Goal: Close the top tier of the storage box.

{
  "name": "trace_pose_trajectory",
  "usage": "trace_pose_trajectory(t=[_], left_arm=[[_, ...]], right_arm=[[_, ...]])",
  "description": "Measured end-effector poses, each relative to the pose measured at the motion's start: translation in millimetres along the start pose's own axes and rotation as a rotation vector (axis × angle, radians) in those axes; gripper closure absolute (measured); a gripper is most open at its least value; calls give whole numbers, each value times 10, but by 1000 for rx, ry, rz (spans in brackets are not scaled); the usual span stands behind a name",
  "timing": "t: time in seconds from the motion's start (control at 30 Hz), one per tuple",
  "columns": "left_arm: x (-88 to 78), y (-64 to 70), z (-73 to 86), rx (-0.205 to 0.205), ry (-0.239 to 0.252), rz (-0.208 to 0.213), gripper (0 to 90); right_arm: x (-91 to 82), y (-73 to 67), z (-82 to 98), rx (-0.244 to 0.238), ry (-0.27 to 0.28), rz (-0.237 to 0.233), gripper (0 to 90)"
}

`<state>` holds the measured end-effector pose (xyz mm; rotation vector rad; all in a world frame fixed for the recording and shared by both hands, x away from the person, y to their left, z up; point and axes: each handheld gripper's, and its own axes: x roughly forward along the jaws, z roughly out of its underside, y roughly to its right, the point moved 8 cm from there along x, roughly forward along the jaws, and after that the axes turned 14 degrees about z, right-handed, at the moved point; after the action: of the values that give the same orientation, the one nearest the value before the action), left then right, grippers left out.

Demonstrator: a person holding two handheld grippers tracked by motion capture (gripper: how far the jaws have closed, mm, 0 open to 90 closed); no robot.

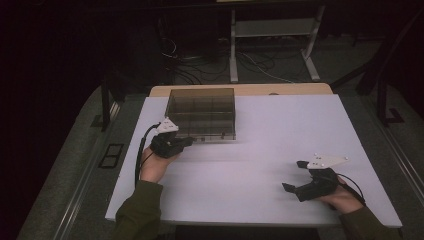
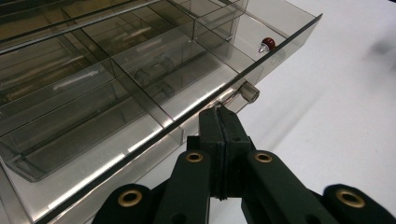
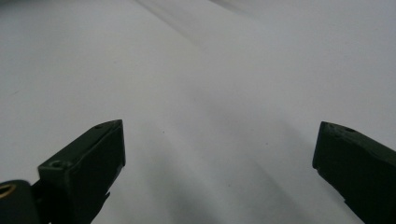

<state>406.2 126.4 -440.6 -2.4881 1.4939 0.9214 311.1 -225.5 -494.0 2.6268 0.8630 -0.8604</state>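
Observation:
A smoky clear plastic organiser box (image 1: 202,112) stands at the back left of the white table (image 1: 280,130). Its drawer (image 2: 140,93) is split into several compartments, and a small red-headed item (image 2: 267,44) lies in a far one. My left gripper (image 1: 187,141) is shut, pad against pad. Its tips (image 2: 218,112) rest at the drawer's front edge, beside a clear handle tab (image 2: 250,92). My right gripper (image 1: 295,176) is held above the bare table surface (image 3: 210,70) at the front right. It (image 3: 219,128) is open wide with nothing between the jaws.
Behind the table lie a wooden edge (image 1: 280,89), a white frame with legs (image 1: 272,45) and loose cables (image 1: 200,65) on the floor. A dark post (image 1: 106,105) stands off the table's left side.

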Motion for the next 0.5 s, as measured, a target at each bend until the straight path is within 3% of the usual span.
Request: trace_pose_trajectory(t=[0.5], left_arm=[[27,-33,-40,6,0,-7,891]], right_arm=[[7,-2,4,0,-3,-1,19]])
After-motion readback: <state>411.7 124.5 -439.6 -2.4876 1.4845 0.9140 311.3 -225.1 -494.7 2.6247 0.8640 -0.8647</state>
